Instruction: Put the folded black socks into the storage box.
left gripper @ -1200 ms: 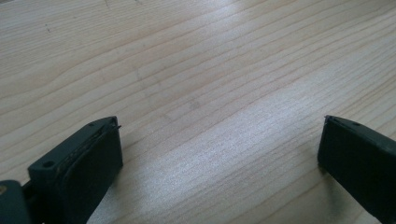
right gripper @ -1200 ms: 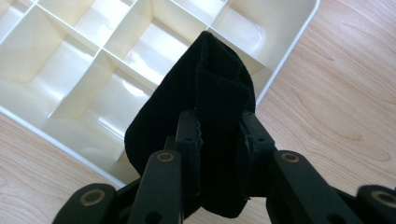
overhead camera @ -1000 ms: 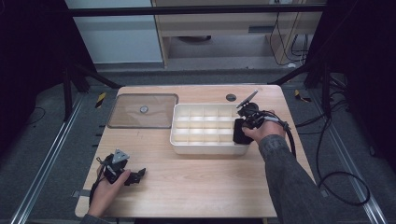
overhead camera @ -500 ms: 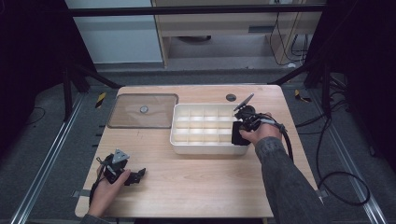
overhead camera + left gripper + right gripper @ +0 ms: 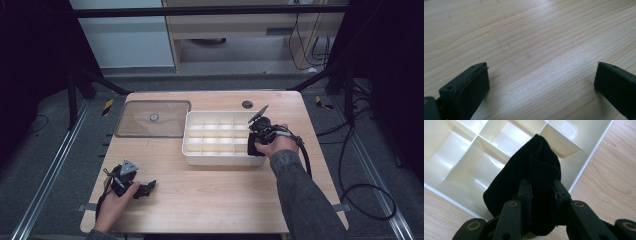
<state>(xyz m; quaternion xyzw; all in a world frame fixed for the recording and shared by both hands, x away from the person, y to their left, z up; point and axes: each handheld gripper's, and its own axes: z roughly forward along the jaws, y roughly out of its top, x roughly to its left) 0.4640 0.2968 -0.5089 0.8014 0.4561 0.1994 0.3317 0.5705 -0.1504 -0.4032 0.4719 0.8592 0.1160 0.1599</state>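
Observation:
A white compartment tray [image 5: 215, 159] stands in the middle of the wooden table. My right gripper [image 5: 257, 137] is at the tray's near right corner, shut on a folded black cloth [image 5: 524, 177]. In the right gripper view the cloth hangs from between the jaws over the corner compartments of the tray [image 5: 596, 147], hiding part of them. Seen from the high view, the black cloth [image 5: 253, 147] sits at the tray's front right edge. My left gripper [image 5: 145, 189] rests low on the table at the near left, open. Bare wood lies between the jaws of the left gripper [image 5: 541, 72].
A clear flat lid [image 5: 152, 118] lies left of the tray at the back of the table. A small dark round hole [image 5: 247, 104] sits behind the tray. Bare tabletop [image 5: 215, 200] stretches between the two hands.
My right gripper with the black cloth has shifted slightly left and nearer over the tray's corner. The left gripper has stayed where it was.

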